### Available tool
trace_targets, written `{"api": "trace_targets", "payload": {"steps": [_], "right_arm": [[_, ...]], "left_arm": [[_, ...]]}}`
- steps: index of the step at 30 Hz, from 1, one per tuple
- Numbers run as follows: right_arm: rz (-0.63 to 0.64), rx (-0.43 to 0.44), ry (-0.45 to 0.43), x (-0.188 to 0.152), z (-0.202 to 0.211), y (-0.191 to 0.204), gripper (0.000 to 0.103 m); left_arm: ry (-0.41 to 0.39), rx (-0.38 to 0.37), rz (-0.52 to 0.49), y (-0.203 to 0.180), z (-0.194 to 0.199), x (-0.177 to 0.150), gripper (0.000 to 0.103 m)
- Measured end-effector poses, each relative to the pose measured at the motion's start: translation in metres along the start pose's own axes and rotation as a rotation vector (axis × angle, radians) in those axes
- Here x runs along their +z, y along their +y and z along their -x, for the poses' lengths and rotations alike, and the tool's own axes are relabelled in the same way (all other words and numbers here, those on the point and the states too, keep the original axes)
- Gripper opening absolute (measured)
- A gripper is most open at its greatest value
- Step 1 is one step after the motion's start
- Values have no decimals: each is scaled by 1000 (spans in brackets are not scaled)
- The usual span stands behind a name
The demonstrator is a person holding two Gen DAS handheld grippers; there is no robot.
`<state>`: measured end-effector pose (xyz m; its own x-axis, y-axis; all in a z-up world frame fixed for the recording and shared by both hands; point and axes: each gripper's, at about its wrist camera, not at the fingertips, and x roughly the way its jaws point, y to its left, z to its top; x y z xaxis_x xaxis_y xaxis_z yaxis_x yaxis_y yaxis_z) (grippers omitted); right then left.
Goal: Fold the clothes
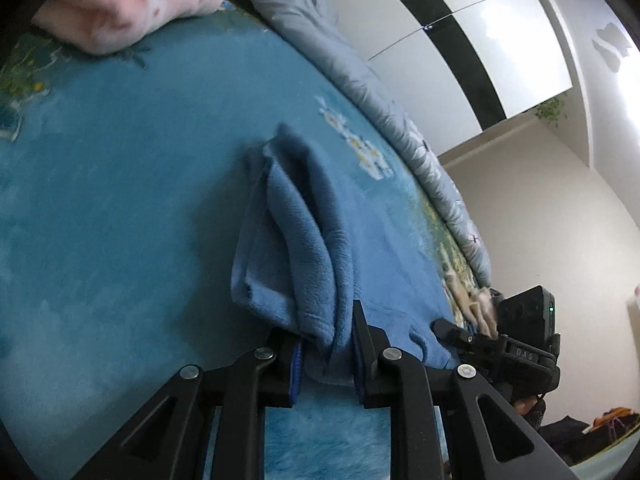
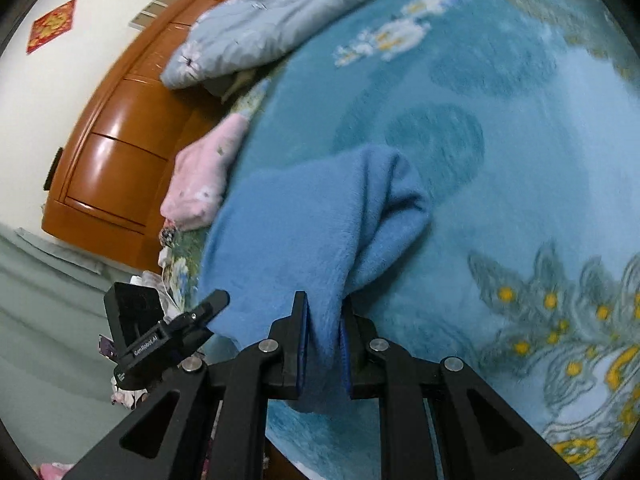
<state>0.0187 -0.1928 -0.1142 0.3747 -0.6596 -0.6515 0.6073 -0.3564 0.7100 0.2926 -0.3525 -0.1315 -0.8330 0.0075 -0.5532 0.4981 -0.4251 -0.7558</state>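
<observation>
While it lies partly on the bed, the blue fleece garment [image 1: 304,240] is pinched at its near edge by both claws. It is soft and fuzzy, with a short pile, and it is gathered into long rounded folds that run away from the left gripper [image 1: 326,344]. That claw is clamped on a bunched fold of the fleece, its black fingers [image 1: 362,340] pressing the cloth from both sides. In the right wrist view the same garment [image 2: 304,232] spreads out as a wide flat panel with one thick roll on its right side, and the right gripper [image 2: 322,336] is also closed on a hanging fold of it. The part of the cloth under each claw is hidden by the fingers, so what kind of garment it is cannot be told.

Under the garment is a plush teal blanket [image 1: 120,200] with white and yellow flowers, which covers the bed. A pink folded cloth [image 1: 128,4] lies at the far end of the blanket, and a pale grey-blue quilt [image 1: 360,80] with a flower print is bunched along the bed's edge. Beside the bed stands a glossy brown wooden headboard [image 2: 120,140], and a red square decoration [image 2: 51,25] hangs on the white wall. Both pictures are somewhat blurred.
</observation>
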Motion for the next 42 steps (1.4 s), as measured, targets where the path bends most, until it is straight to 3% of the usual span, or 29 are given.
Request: {"api": "trace_targets", "payload": {"steps": [6,13,15,17,18,22,25,28,33,34,35,37,41,42], "right_arm": [[-17,10,18,-10,-8,-5,17],[-42,10,-7,-11,1,-9,20],[-33,5,-32,-9,7,-8,36],[-45,-15,-86,-6,17,-10,40],[-54,-19,-114,-5,22,-12,40],[-126,8,-217,3,40,-23,40],[-230,121,-229,8,40,-37,40],[-296,138,-219,13,29,-41,40],[-453,185,-231,14,16,-61,40],[-487,192,-237,14,14,-66,40],[-517,201,-243,14,13,-69,40],[-565,235,-257,15,11,-74,39],[-594,226,-285,13,11,-79,8],[-594,223,-289,13,12,-80,7]], "left_arm": [[15,-14,52,18,-2,-4,21],[32,-33,-31,13,15,2,26],[12,-26,-57,11,26,6,32],[-22,3,-76,9,36,13,50],[-35,19,-81,7,38,17,50],[-74,20,-81,-1,37,30,50],[-64,-13,-103,-9,34,31,50],[-22,-7,-111,-12,20,26,50],[-4,-11,-95,-5,10,19,47],[-9,-17,-98,-4,13,19,39],[-10,-22,-98,-3,13,19,22],[-12,-25,-93,1,12,20,6],[-24,-21,-68,8,8,18,4],[-25,-18,-63,9,7,18,4]]}}
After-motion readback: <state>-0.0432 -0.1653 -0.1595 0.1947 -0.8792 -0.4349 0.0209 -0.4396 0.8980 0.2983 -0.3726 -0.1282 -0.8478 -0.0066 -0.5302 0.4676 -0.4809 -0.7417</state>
